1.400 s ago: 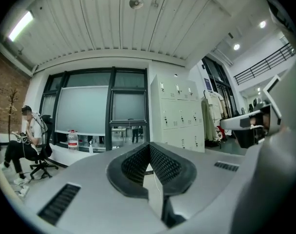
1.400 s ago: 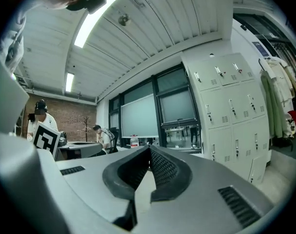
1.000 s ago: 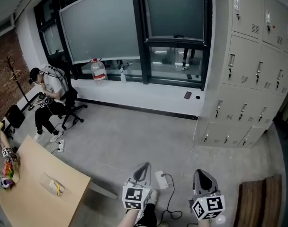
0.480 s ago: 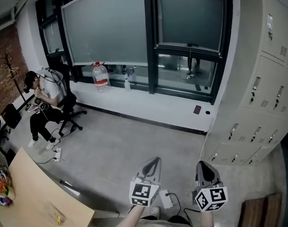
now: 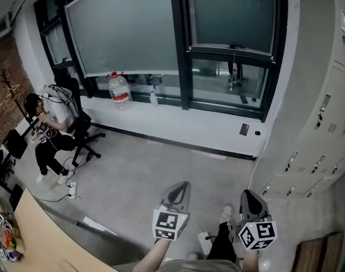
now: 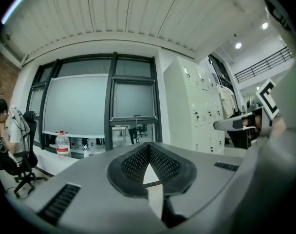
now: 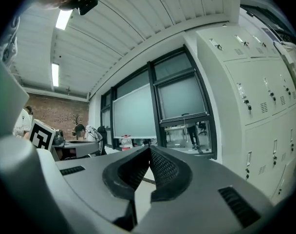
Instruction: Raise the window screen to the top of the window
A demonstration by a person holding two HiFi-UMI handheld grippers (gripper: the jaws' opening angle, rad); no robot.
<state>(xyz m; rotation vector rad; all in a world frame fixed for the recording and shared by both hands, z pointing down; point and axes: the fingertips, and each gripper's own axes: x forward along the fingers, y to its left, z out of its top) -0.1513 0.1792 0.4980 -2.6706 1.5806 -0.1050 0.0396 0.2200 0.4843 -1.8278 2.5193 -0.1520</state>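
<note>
on the sill [image 5: 178, 122], a jug [image 5: 119, 88] has an illegible red label [image 5: 121, 97]; left tongs [image 6: 148, 152] and right tongs [image 7: 149, 152] are closed, empty.

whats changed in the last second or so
The whole view has closed in on the window screen: it and the lockers loom larger, and the wooden table has slid mostly off the lower left. The left gripper and right gripper came along, still shut and empty. The seated person, water jug and screen height are unchanged.
</note>
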